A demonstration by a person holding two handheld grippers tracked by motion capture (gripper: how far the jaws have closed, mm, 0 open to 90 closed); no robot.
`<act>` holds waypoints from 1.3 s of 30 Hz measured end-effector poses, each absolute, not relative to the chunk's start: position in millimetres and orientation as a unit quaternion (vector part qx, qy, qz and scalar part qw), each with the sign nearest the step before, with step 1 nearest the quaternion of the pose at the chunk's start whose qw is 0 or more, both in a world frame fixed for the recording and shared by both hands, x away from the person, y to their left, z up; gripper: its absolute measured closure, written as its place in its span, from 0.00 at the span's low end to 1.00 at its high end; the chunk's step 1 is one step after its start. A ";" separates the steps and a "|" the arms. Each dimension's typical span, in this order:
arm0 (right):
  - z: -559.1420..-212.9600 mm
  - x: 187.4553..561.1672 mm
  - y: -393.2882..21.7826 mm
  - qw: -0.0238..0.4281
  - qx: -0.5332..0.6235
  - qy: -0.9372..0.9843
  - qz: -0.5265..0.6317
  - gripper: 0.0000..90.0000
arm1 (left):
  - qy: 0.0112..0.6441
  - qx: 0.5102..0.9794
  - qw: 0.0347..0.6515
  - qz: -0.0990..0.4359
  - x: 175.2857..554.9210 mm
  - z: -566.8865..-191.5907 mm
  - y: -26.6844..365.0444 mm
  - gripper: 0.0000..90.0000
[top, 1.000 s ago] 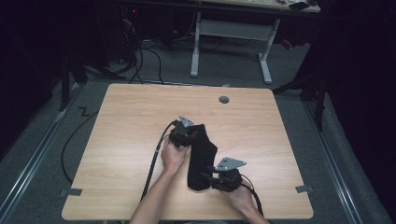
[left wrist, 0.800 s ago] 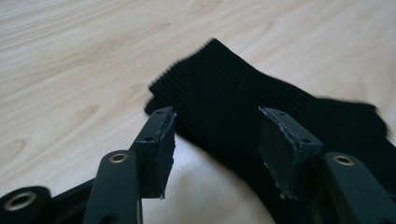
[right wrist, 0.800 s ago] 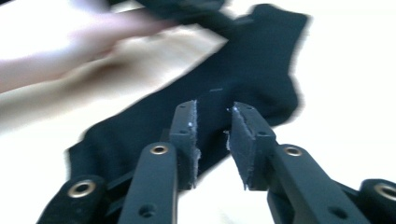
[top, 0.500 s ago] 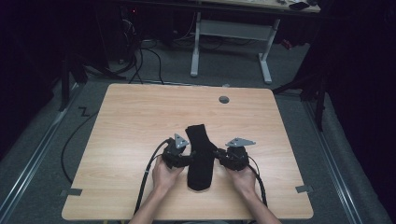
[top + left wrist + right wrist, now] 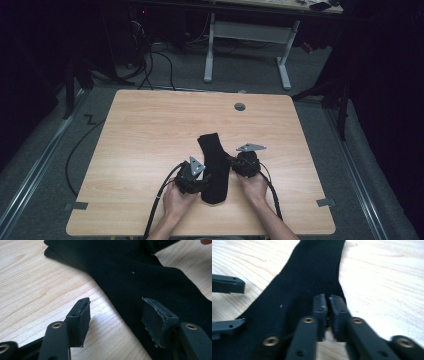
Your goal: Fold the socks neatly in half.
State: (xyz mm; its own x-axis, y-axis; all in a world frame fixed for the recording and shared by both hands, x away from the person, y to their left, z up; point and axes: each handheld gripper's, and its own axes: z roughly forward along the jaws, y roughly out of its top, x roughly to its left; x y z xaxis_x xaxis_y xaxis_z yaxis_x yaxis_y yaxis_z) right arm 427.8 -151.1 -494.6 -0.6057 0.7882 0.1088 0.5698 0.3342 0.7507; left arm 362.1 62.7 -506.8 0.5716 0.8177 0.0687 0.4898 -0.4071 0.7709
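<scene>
**Ana:** Sock [image 5: 214,167], black and ribbed, is lying flat on the wooden table [image 5: 150,130], nearer the person's edge than the far one. It is stretching from between the two hands away toward the middle of the tabletop, slightly slanted.

**Ben:** What is the left gripper [image 5: 200,183] doing?

**Ana:** It is sitting at the sock's left edge, close to the near end. In the left gripper view its jaws are standing apart, one pad [image 5: 81,321] over bare wood and the other pad [image 5: 156,320] over the black fabric [image 5: 140,272]. They are not pinching anything; the sock's edge is running through the gap between them.

**Ben:** And the right gripper [image 5: 234,162]?

**Ana:** It is sitting at the sock's right edge, a little farther up than the left one. Its jaws have just been closing, and in the right gripper view the two pads [image 5: 321,305] are meeting almost face to face right at the sock's border [image 5: 312,272]. Whether a fold of fabric is being caught between them, I cannot tell; no cloth is showing in the thin slit.

**Ben:** Is anything else lying on the table?

**Ana:** Only a small round grey disc [image 5: 240,106] is lying near the far edge, well apart from the sock and both hands
</scene>
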 end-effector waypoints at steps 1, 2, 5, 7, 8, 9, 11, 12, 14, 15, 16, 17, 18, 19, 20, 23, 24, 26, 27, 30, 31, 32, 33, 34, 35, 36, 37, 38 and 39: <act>-493.0 428.2 -151.3 0.139 0.420 0.805 0.395 0.98 | 0.403 0.809 0.364 0.226 361.9 -506.9 62.4 0.45; -491.2 428.7 -151.4 0.142 0.417 0.806 0.396 0.98 | 0.403 0.809 0.364 0.227 361.8 -507.0 62.5 0.45; -484.3 429.1 -151.8 0.152 0.411 0.808 0.393 0.98 | 0.405 0.807 0.367 0.224 361.8 -507.7 63.2 0.45; -480.2 430.1 -152.9 0.164 0.410 0.810 0.387 0.98 | 0.404 0.807 0.368 0.223 361.5 -508.0 62.9 0.45; -478.9 431.2 -153.8 0.168 0.410 0.810 0.385 0.98 | 0.403 0.807 0.369 0.223 361.3 -508.2 62.4 0.45; -478.5 432.6 -154.4 0.172 0.410 0.812 0.378 0.99 | 0.402 0.807 0.370 0.225 361.0 -508.3 61.7 0.44; -483.2 436.4 -153.3 0.181 0.410 0.820 0.357 0.98 | 0.399 0.808 0.370 0.224 361.0 -508.2 60.0 0.45; -487.9 439.1 -152.4 0.178 0.413 0.824 0.346 0.98 | 0.398 0.809 0.369 0.225 361.0 -508.0 58.9 0.45; -496.0 442.8 -151.6 0.175 0.417 0.827 0.334 0.95 | 0.396 0.811 0.368 0.225 361.3 -507.2 57.3 0.45; -496.3 443.2 -152.0 0.177 0.416 0.825 0.337 0.90 | 0.395 0.812 0.366 0.225 361.4 -506.5 56.7 0.45; -494.6 443.2 -153.0 0.176 0.419 0.824 0.340 0.85 | 0.395 0.812 0.367 0.224 361.7 -506.1 56.4 0.45; -492.6 442.2 -154.0 0.178 0.419 0.821 0.344 0.81 | 0.395 0.810 0.371 0.224 362.2 -505.8 56.8 0.45; -489.9 440.6 -155.3 0.184 0.415 0.820 0.349 0.80 | 0.398 0.807 0.377 0.222 363.3 -505.8 57.3 0.45; -486.7 438.2 -156.0 0.187 0.412 0.818 0.357 0.79 | 0.401 0.804 0.381 0.220 365.0 -505.8 57.9 0.45; -483.5 435.1 -155.8 0.191 0.406 0.817 0.363 0.79 | 0.404 0.802 0.382 0.218 366.7 -505.8 58.2 0.46; -478.2 426.3 -151.0 0.196 0.375 0.822 0.380 0.81 | 0.412 0.800 0.382 0.212 376.4 -504.6 56.3 0.46; -478.5 424.5 -148.6 0.191 0.367 0.827 0.380 0.81 | 0.414 0.798 0.384 0.211 379.7 -503.5 55.4 0.47; -481.7 423.2 -144.3 0.184 0.356 0.836 0.375 0.81 | 0.417 0.796 0.386 0.209 385.5 -501.7 53.7 0.48; -484.3 422.7 -142.3 0.183 0.353 0.839 0.371 0.81 | 0.419 0.794 0.386 0.210 388.8 -500.6 52.7 0.48; -491.2 421.9 -139.9 0.175 0.353 0.844 0.365 0.80 | 0.429 0.788 0.392 0.203 400.4 -498.3 51.2 0.50; -493.9 421.8 -139.4 0.174 0.351 0.846 0.361 0.79 | 0.432 0.788 0.392 0.197 404.8 -497.9 50.7 0.50; -495.9 421.2 -138.8 0.173 0.351 0.848 0.357 0.79 | 0.435 0.788 0.389 0.197 409.2 -497.5 50.1 0.51; -498.3 420.8 -138.3 0.173 0.349 0.850 0.355 0.78 | 0.437 0.787 0.383 0.206 412.6 -497.1 48.8 0.52; -500.1 420.2 -138.1 0.174 0.345 0.851 0.356 0.78 | 0.436 0.789 0.378 0.211 416.0 -496.3 47.8 0.52; -500.7 419.0 -138.0 0.176 0.343 0.850 0.358 0.78 | 0.438 0.788 0.375 0.214 419.5 -495.8 47.4 0.52; -501.1 418.6 -138.1 0.177 0.340 0.851 0.358 0.78 | 0.442 0.787 0.373 0.214 423.3 -495.3 47.9 0.52; -501.4 418.2 -138.1 0.178 0.338 0.851 0.359 0.78 | 0.449 0.784 0.373 0.214 426.6 -494.8 48.4 0.52; -501.6 417.4 -137.8 0.179 0.337 0.852 0.358 0.78 | 0.452 0.783 0.370 0.215 429.7 -494.3 48.9 0.52; -501.7 416.8 -137.6 0.181 0.335 0.853 0.358 0.77 | 0.454 0.784 0.364 0.217 432.8 -494.3 49.1 0.52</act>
